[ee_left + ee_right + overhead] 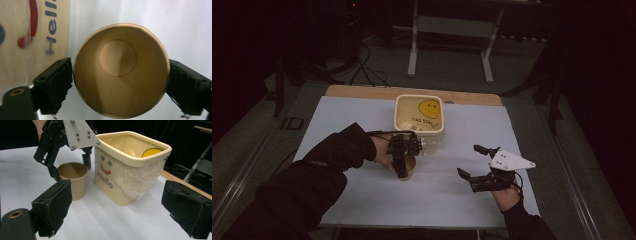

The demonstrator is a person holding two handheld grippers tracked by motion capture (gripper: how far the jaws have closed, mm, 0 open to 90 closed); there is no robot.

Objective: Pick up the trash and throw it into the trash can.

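Note:
A tan paper cup stands upright and empty on the white tabletop, just in front of a cream bin lined with clear plastic and printed with a smiley face and "Hello". My left gripper hangs over the cup, open. In the left gripper view its pads straddle the cup's rim on both sides, right beside it, and the rim stays round. From the right gripper view, the left gripper sits above the cup beside the bin. My right gripper is open and holds nothing.
The white sheet covers a wooden table whose far edge shows behind the bin. A metal stand rises on the floor beyond. Dark floor surrounds the table.

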